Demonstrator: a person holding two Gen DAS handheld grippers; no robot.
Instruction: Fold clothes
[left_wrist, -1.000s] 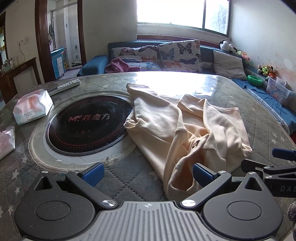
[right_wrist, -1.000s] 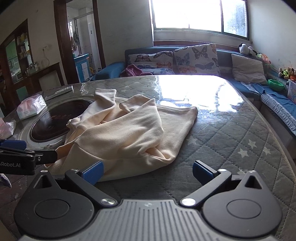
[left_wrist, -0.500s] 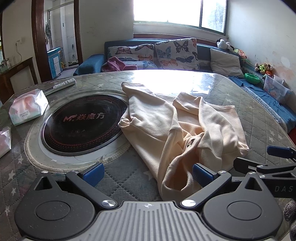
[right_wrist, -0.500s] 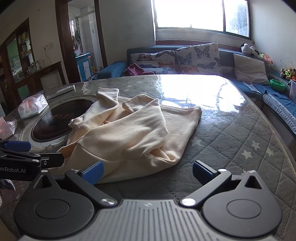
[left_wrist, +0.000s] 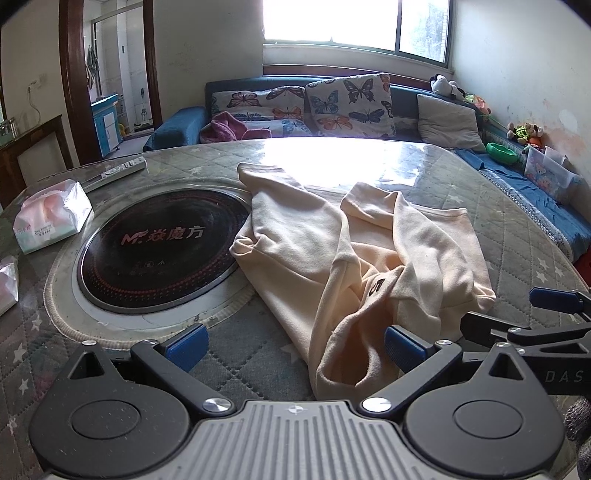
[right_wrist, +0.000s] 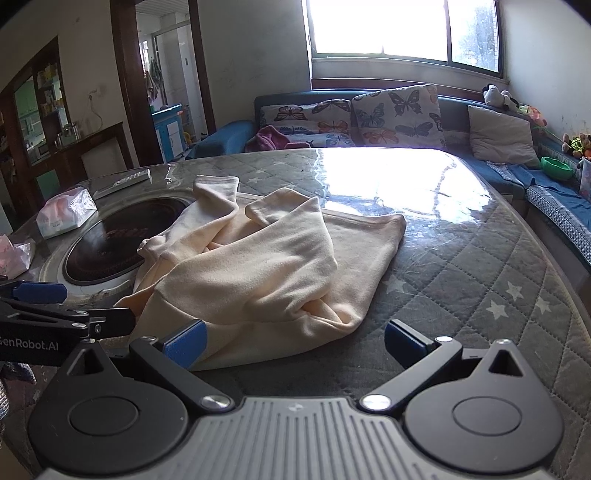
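Cream sweatshirt (left_wrist: 354, 266) lies crumpled on the quilted table (left_wrist: 517, 258), one sleeve reaching up past the rim of the round black cooktop (left_wrist: 162, 251), its left edge overlapping that rim. Near hem bunched up just in front of both tools. Small dark label visible in a fold.

Left gripper (left_wrist: 293, 345) has jaws spread wide, nothing held; its right blue pad sits at the bunched hem, contact unclear. Right gripper (right_wrist: 293, 343) also spread wide and empty, its left pad at the sweatshirt's near edge, right pad over bare quilt. Each tool shows at the side of the other's view.

Tissue pack (left_wrist: 51, 218) left of the cooktop, remote (left_wrist: 118, 173) behind it. Sofa with butterfly cushions (left_wrist: 347, 103) beyond the table.
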